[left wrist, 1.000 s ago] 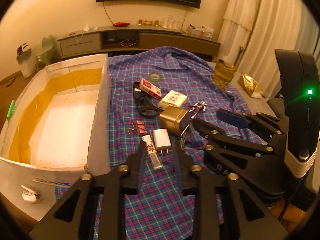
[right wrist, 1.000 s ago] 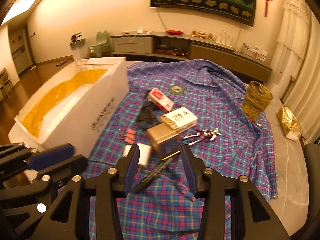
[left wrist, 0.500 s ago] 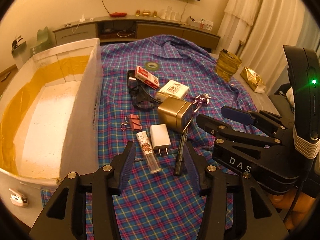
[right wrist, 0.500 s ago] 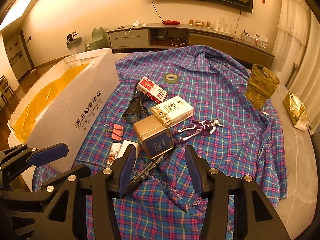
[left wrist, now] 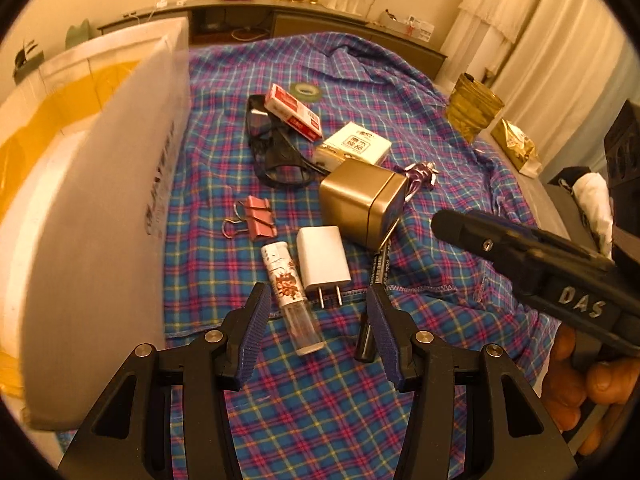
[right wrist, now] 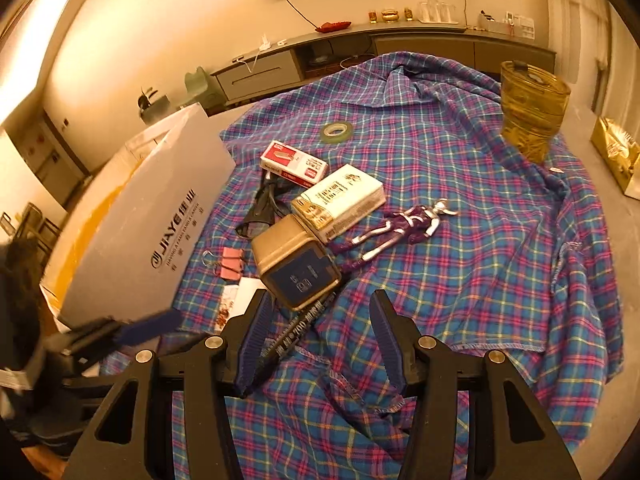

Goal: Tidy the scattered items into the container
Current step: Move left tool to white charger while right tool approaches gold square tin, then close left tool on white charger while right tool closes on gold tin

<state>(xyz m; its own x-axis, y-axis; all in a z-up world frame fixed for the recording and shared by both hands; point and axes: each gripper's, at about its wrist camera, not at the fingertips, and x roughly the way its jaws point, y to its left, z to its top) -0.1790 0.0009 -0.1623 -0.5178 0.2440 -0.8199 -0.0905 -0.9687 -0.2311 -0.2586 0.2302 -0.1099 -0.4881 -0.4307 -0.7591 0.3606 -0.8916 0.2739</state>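
A white box container (left wrist: 92,208) (right wrist: 160,216) with a yellow lining stands at the left. Scattered on the plaid cloth (left wrist: 320,392) are a lighter (left wrist: 290,294), a white charger (left wrist: 322,258), a black marker (left wrist: 376,292) (right wrist: 298,330), a gold tin (left wrist: 362,202) (right wrist: 296,264), pink binder clips (left wrist: 258,220), glasses (left wrist: 276,152), a red box (left wrist: 294,110), a white box (left wrist: 356,146), a purple figure (right wrist: 400,226) and a tape roll (right wrist: 337,131). My left gripper (left wrist: 316,316) is open, low over the lighter and charger. My right gripper (right wrist: 320,318) is open over the marker, just before the tin.
A gold ribbed jar (right wrist: 534,106) and a gold packet (right wrist: 618,156) stand at the right, beyond the cloth. The right gripper's body (left wrist: 540,264) crosses the left wrist view at the right. A long sideboard (right wrist: 360,48) runs along the back wall.
Both grippers have moved forward and lower toward the items, with jaws opened wider than a second ago. The items have not moved.
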